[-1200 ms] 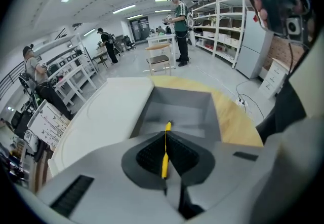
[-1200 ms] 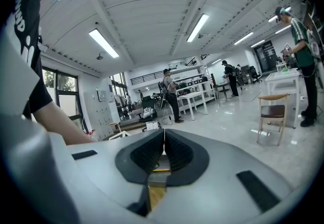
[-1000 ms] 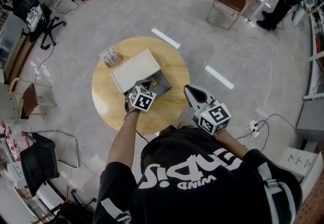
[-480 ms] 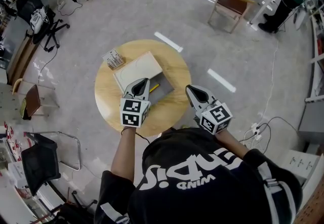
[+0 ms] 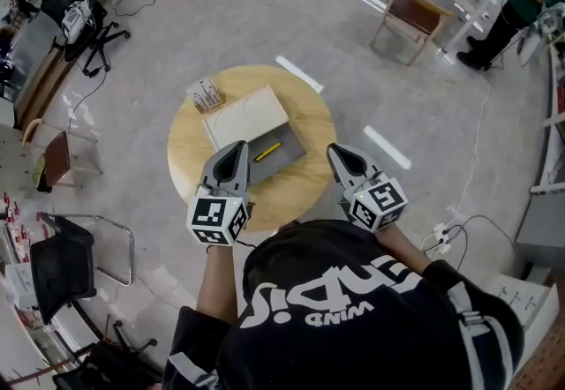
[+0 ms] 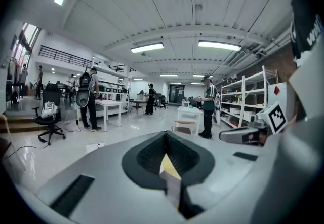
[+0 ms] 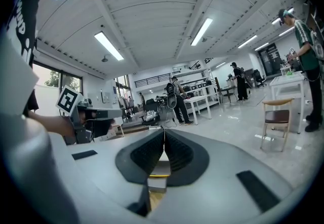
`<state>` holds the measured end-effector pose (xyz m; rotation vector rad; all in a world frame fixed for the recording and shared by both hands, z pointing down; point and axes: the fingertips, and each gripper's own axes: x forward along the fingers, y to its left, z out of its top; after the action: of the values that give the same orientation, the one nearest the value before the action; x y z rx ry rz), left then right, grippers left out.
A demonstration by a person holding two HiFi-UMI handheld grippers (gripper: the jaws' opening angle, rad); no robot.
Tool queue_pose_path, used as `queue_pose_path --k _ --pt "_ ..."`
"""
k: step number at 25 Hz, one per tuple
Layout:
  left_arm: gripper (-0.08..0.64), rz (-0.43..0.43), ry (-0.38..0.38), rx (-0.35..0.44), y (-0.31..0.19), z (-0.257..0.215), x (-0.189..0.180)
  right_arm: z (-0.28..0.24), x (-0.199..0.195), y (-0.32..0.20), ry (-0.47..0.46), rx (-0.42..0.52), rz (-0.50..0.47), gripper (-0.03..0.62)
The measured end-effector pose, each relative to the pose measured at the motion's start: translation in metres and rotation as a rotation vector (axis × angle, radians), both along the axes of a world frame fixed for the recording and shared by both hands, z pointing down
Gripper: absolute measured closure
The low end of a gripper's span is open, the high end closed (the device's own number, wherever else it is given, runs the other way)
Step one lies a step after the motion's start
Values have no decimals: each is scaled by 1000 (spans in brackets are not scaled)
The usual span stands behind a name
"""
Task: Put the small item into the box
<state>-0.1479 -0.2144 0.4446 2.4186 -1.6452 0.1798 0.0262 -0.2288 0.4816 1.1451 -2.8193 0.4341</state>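
On the round wooden table (image 5: 189,169) lies an open box (image 5: 284,161) with a grey inside and a white lid (image 5: 243,115) folded back to the far left. A small yellow stick-like item (image 5: 267,151) rests inside the box. My left gripper (image 5: 237,149) hangs over the table's near edge, just short of the box, jaws shut and empty. My right gripper (image 5: 335,150) hovers by the table's right edge, also shut and empty. In the left gripper view the left gripper (image 6: 165,139) points level into the room. Below the right gripper (image 7: 164,134), the box (image 7: 161,167) and the yellow item (image 7: 158,175) show.
A small rack of cards or packets (image 5: 206,95) stands at the table's far left edge. A wooden chair (image 5: 411,13) and white tables stand farther off on the grey floor. Office chairs (image 5: 84,22) and several people are around the room.
My left gripper has drawn back from over the box toward me, to the table's near edge. The yellow item stays in the box. The right gripper has hardly moved.
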Motion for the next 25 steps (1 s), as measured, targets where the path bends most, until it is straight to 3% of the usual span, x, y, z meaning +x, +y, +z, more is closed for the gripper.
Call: queue_pose_path --k 9,15,25 --pt "551 -52 70 90 37 3 -15 -8 -8 4 4 27 -17 588" --pt "551 -67 67 144 51 17 -11 -4 -7 6 21 55 -15 588" --pt "551 -79 47 140 61 21 -8 -3 -8 16 37 67 -30 589"
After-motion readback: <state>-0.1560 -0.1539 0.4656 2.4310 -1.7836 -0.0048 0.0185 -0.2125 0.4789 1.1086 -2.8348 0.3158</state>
